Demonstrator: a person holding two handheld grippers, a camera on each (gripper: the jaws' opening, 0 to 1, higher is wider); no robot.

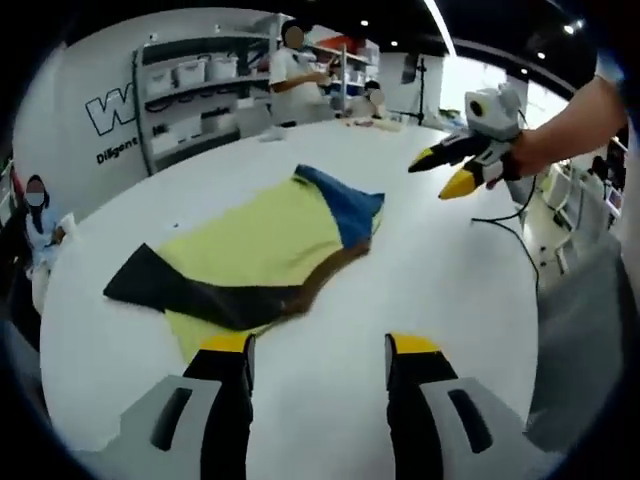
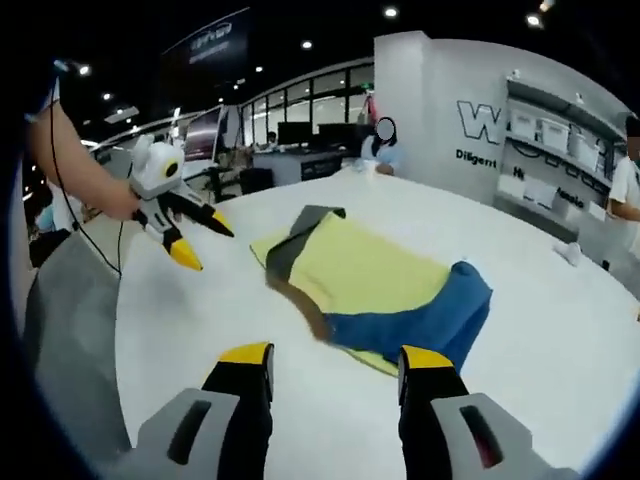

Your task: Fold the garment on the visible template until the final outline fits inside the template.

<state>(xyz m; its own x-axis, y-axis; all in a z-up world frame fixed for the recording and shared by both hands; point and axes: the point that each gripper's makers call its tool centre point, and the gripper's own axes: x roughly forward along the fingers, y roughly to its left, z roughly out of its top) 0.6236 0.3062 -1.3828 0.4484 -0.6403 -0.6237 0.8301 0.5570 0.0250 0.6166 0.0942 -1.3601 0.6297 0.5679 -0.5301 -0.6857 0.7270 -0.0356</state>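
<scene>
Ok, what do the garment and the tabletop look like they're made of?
The garment looks like soft matte knit fabric, yellow with blue and black panels: it lies limp, with folds and a curled edge and no shine. The tabletop looks like a hard, smooth white surface, perhaps laminate or painted board; faint reflections suggest a satin finish. Its exact material cannot be told.

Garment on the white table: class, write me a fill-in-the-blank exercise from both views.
1. The garment lies on a ____ table.
2. Its largest area is coloured ____.
3. The left tool has its jaws ____, holding nothing.
4. The right tool hovers nearest the garment's ____ part.

Missing words: white; yellow; open; blue
</scene>
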